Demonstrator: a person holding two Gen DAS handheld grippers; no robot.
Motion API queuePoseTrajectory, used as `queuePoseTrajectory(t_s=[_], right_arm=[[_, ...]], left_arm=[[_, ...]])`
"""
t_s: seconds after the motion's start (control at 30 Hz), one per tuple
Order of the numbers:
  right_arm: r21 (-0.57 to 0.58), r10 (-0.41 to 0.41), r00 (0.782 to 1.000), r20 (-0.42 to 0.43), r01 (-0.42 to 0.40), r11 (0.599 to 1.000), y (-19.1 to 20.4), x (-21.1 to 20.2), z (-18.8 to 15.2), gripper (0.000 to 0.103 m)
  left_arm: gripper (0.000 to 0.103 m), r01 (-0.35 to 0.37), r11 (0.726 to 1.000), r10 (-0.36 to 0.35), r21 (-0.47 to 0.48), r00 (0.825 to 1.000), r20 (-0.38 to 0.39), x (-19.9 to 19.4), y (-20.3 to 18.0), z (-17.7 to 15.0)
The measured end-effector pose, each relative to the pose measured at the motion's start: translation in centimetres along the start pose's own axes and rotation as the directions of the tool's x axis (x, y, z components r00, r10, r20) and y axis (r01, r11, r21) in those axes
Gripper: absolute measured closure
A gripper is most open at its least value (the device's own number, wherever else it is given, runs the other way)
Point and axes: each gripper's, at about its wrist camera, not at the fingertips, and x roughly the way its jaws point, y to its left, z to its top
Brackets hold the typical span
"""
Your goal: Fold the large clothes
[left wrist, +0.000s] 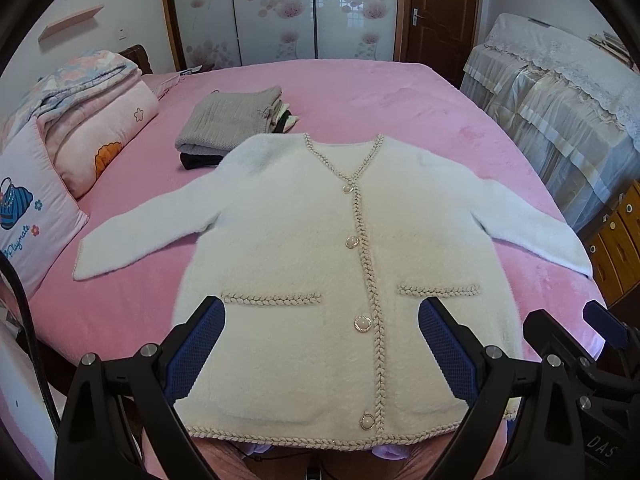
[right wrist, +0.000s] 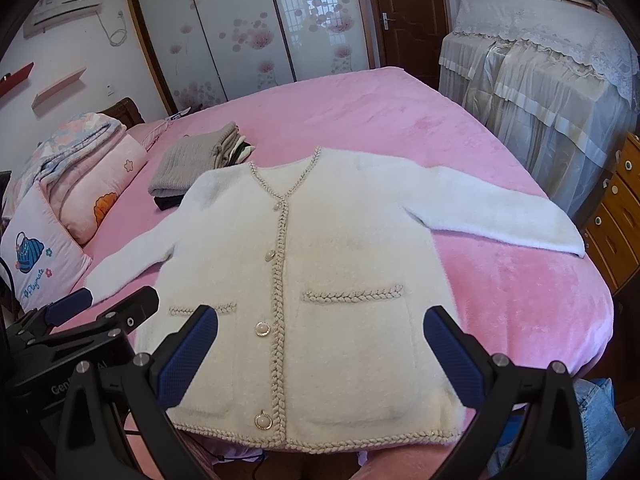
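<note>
White cardigan point(left wrist: 320, 248) flat on pink bed point(left wrist: 400, 96); wardrobe point(left wrist: 280, 12) behind; left gripper point(left wrist: 320, 340) and right gripper point(right wrist: 320, 344) both released.

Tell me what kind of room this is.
A bedroom, most likely: a wide bed with a pink cover, pillows at its head, and a sliding-door wardrobe behind it.

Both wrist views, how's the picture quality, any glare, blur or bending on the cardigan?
Left wrist view: the white cardigan is sharp and evenly daylit, with no hard shadows, and the pink bed curves from fisheye, with black corners. Right wrist view: same soft light, the far sleeve nearly washes out, the window reflects in the wardrobe doors, and the open right tongs look stretched.
</note>
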Motion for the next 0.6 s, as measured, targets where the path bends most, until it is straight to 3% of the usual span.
queuePoseTrajectory(t_s=[0.37, 0.6], right_arm=[[0.011, -0.034, 0.994, 0.104, 0.033, 0.999, -3.1, -2.5, 3.2, 0.000], [0.014, -0.133, 0.963, 0.233, 0.134, 0.991, -7.2, -6.4, 7.8, 0.000]], left_arm=[[0.006, 0.045, 0.993, -0.063, 0.110, 0.984, 0.169, -2.8, -4.1, 3.7], [0.006, 0.095, 0.970, -0.147, 0.222, 0.963, 0.227, -4.7, -9.4, 7.9]])
